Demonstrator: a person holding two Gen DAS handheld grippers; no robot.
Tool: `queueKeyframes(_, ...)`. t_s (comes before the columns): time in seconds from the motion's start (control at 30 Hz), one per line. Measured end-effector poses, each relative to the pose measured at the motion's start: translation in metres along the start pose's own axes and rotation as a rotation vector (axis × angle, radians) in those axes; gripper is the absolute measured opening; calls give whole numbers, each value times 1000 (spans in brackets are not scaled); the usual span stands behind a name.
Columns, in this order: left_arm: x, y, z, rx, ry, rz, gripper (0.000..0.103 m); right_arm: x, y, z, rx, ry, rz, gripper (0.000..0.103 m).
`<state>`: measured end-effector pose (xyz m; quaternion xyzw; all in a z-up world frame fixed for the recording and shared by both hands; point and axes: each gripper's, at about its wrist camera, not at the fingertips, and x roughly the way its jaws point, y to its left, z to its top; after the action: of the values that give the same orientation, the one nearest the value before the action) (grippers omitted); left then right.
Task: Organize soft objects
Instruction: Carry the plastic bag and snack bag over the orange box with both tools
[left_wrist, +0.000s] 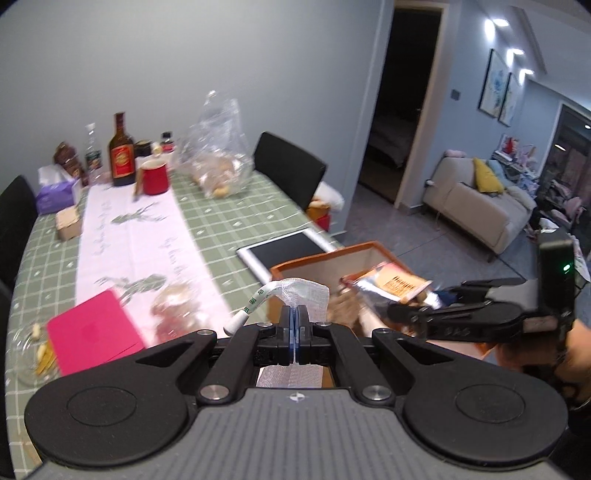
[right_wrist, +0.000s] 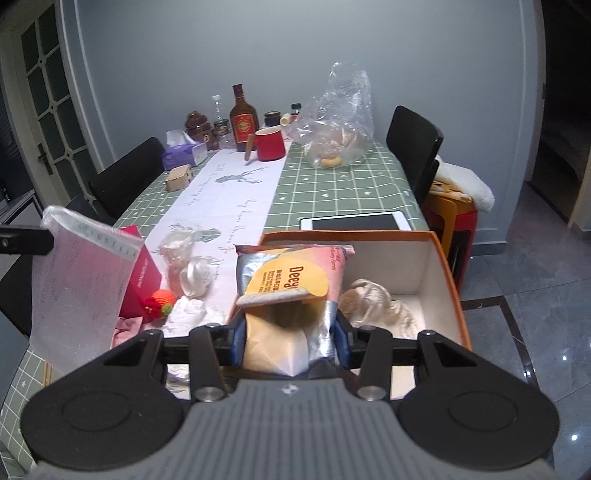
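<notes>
Right gripper (right_wrist: 290, 332) clamps snack pouch (right_wrist: 291, 280) over orange box (right_wrist: 448, 266). Left gripper (left_wrist: 294, 325) pinches white mesh bag (left_wrist: 306, 295) near box rim. Cream cloth (right_wrist: 376, 302) already inside. Left on table (right_wrist: 332, 192): red knit toy (right_wrist: 160, 301), white tissue wad (right_wrist: 186, 314) — roughly midway.

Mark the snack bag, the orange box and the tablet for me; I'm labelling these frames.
snack bag (right_wrist: 291, 280): right wrist view, yellow label on its front.
orange box (right_wrist: 448, 258): right wrist view, right wall's rim.
tablet (right_wrist: 354, 222): right wrist view, dark screen.

The orange box (right_wrist: 448, 280) is open above, its right half bare beside cream cloth (right_wrist: 376, 306).
</notes>
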<state>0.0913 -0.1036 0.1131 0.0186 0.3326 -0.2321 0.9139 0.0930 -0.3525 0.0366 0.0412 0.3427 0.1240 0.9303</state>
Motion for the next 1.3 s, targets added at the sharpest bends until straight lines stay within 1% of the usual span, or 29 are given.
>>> queueKeyframes(0.2,9,-33,13,18,-24,-67,0,-8,-16,-3,0,0,-16,45)
queueKeyframes(0.4,31,-56,19,-17,-22,-170,0,-15,-36,-11,-3,17,-51,45)
queueKeyframes(0.57,50,-74,17,-15,-9,-208,0,-21,-51,-13,8,17,-81,45)
queueKeyframes(0.73,73,-80,9,-20,18,-213,0,-24,-58,-22,-8,41,-111,45)
queueKeyframes(0.93,113,-80,-18,-34,127,-202,0,-13,-60,-33,-59,118,-134,45)
queueKeyframes(1.1,131,-77,-35,-21,192,-158,0,7,-54,-48,-98,210,-107,45)
queueKeyframes(1.3,137,-73,-47,-3,238,-125,0,19,-44,-54,-133,266,-82,45)
